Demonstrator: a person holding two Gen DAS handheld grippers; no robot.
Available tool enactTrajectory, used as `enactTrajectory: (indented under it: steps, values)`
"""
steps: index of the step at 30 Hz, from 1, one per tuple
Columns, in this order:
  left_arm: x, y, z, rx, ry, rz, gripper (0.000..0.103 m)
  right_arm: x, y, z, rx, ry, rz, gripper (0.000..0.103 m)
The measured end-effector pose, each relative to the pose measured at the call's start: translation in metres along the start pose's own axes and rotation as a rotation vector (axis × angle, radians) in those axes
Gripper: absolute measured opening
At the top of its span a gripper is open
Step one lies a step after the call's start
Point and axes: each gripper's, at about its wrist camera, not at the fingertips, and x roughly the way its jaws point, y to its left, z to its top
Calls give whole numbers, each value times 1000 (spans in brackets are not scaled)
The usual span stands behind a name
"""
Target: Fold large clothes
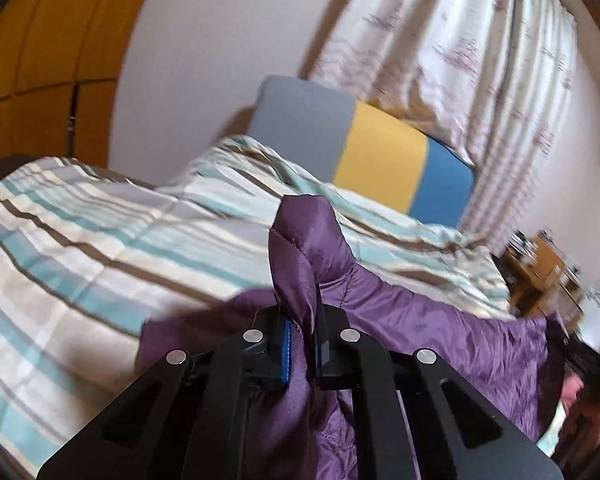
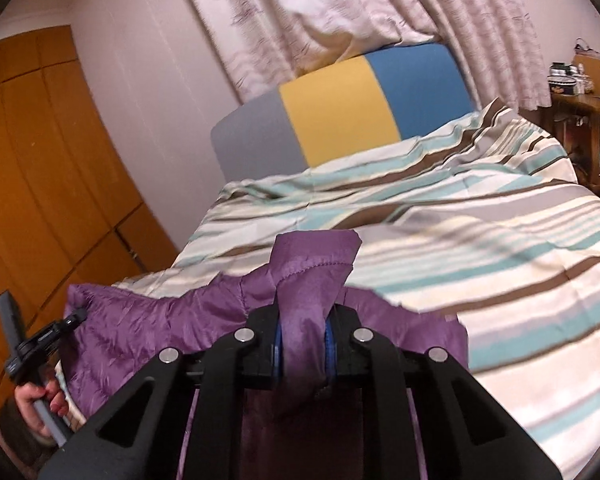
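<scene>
Pinching purple jacket edge, left gripper, right gripper clamped, over striped bedspread

wardrobe | curtains | headboard | striped bedspread

The purple jacket is cut off below; items on the blurred wooden desk cannot be identified.

Striped duvet covering the bed; grey, yellow and blue headboard at its far end; patterned curtain behind the headboard; wooden wardrobe left of the bed; cluttered wooden desk to its right.
</scene>
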Motion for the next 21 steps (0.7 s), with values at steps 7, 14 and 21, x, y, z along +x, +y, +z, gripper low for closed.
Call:
enactTrajectory:
  steps: [7, 14, 21]
  values:
    - [57, -1, -3, -28, 1, 163, 8, 70, -10, -2, -18, 5, -116, 15]
    - [103, 5, -20, -7, 52, 246, 8, 128, -30, -25, -86, 78, -212, 16]
    - [137, 16, -37, -44, 144, 245, 8, 159, -55, -42, -12, 163, -265, 23]
